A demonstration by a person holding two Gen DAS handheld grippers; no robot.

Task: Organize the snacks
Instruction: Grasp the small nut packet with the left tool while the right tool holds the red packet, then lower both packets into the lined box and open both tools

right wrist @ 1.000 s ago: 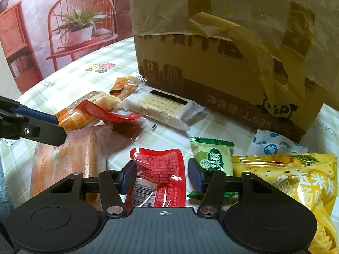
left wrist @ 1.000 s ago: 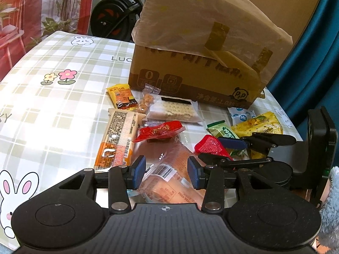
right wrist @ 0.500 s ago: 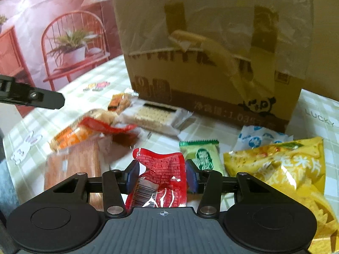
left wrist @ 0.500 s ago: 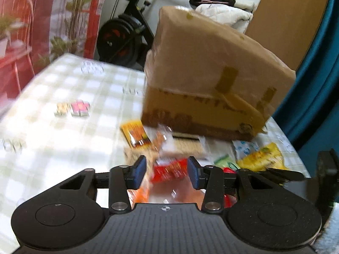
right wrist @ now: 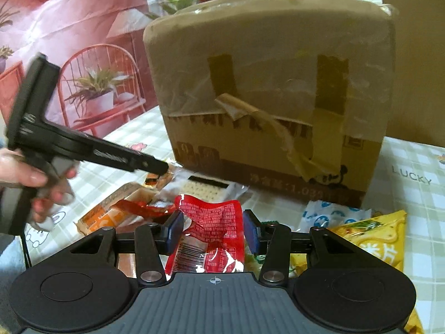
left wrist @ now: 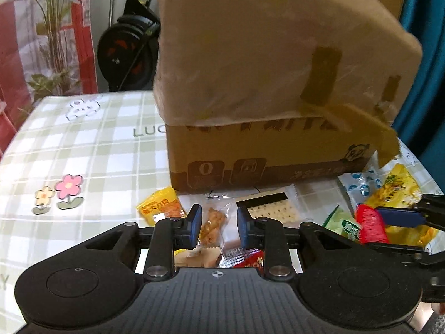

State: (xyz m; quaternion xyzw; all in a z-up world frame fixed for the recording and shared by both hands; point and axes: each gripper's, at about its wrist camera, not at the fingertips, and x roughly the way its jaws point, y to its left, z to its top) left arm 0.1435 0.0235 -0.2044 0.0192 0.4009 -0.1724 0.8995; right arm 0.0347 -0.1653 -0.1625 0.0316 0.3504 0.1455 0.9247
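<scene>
Right hand-held gripper (right wrist: 212, 232) is clamped on the crinkly red foil snack pouch (right wrist: 212, 231) at lower centre, but that slick foil could easily slide out.

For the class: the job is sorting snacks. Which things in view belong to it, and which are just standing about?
Belongs: red packet in right tool; clear-wrapped snack between left tool's closing jaws; cracker pack; yellow bag.
Standing about: exercise bike; taped cardboard box.

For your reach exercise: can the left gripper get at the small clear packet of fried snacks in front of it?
Probably yes: the clear packet lies between the closing left gripper fingers, nothing covering it.
</scene>
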